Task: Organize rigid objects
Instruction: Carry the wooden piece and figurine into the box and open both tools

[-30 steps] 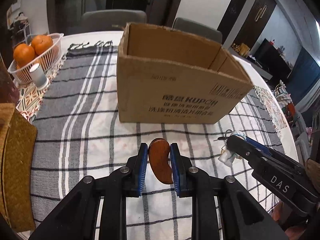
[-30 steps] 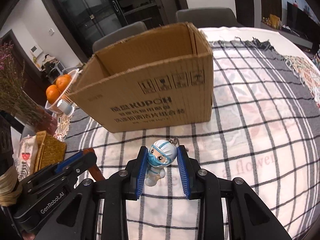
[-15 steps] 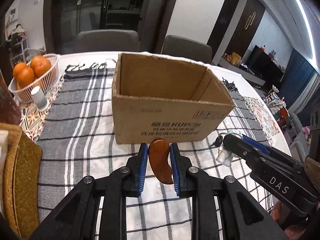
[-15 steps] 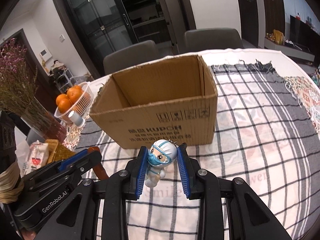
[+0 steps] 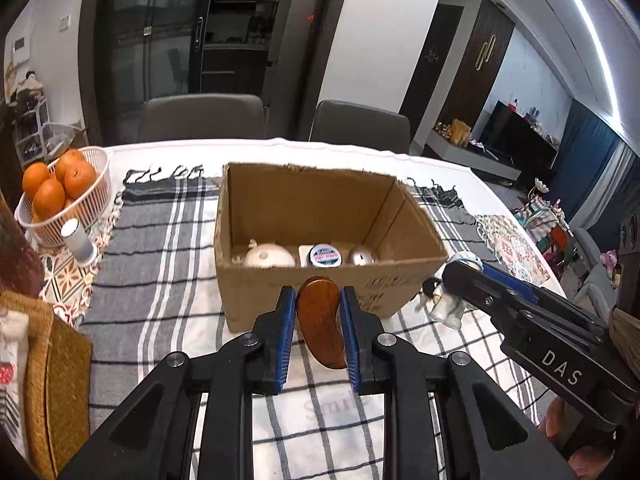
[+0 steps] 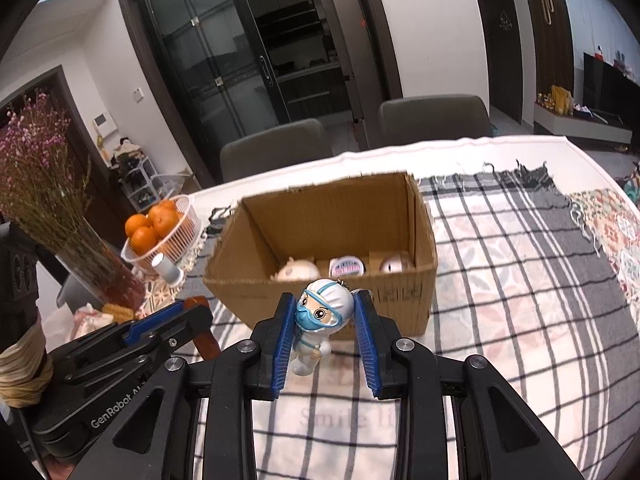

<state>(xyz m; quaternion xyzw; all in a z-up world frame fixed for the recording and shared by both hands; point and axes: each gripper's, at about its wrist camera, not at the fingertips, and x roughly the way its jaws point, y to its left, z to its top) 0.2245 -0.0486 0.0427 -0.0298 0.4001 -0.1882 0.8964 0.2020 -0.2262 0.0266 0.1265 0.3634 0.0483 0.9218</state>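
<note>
Left gripper (image 5: pixel 316 330) clenching brown wooden piece (image 5: pixel 320 326); right gripper (image 6: pixel 325 334), marked "DAS", grasping masked figurine (image 6: pixel 322 318); "Smile" showing on tablecloth (image 6: pixel 520 320).

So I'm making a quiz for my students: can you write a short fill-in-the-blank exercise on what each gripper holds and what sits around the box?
1. The left gripper is shut on a curved brown ____ piece.
2. The right gripper holds a small figurine whose face mask is ____.
3. The white basket left of the cardboard box holds ____.
4. The cardboard box already holds ____ items.

Missing words: wooden; blue; oranges; three
</note>
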